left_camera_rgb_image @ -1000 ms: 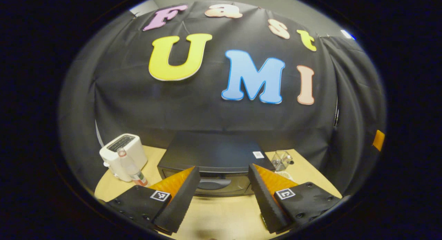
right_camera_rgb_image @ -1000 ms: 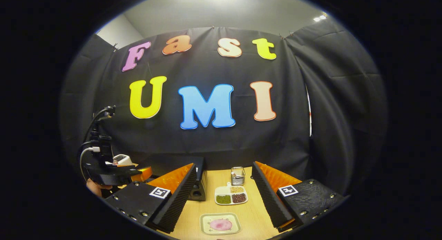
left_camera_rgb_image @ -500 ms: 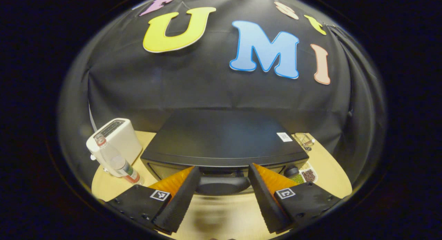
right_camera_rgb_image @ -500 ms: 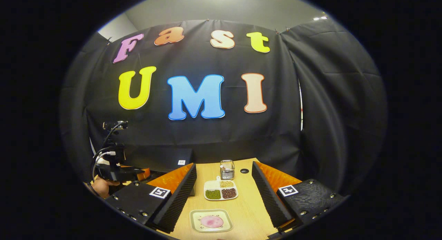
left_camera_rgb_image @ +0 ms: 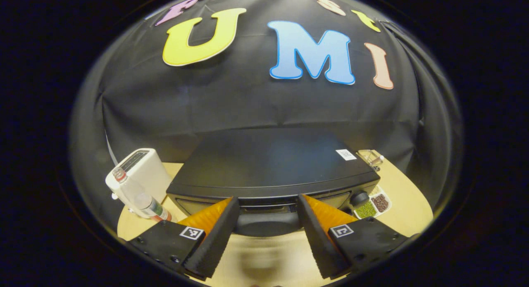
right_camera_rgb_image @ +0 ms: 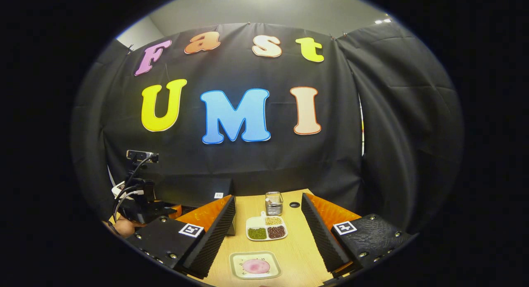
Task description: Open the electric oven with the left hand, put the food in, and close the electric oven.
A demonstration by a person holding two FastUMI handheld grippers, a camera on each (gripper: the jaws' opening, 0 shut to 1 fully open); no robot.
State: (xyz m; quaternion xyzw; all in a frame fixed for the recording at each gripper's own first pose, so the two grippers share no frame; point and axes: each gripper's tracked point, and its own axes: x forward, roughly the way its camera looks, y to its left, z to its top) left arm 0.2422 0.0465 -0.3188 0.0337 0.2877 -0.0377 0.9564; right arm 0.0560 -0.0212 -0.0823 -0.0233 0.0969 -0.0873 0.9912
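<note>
Black electric oven [left_camera_rgb_image: 268,163] shut, food waiting.
Oven sits on wooden table w/ door handle [left_camera_rgb_image: 266,223] facing front; pink food [right_camera_rgb_image: 256,266] on square plate [right_camera_rgb_image: 237,260] nearby.

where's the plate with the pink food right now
In the right gripper view the plate with the pink food lies on the wooden table, low between the right tool's open fingers, just in front of the divided dish of beans.

Each tool, left [left_camera_rgb_image: 268,233] and right [right_camera_rgb_image: 268,237], had two wedge-shaped fingers with ribbed inner pads, black screw-studded bases and square coded tags. In the right gripper view, cables [right_camera_rgb_image: 124,192] looped over the left tool's body.
</note>
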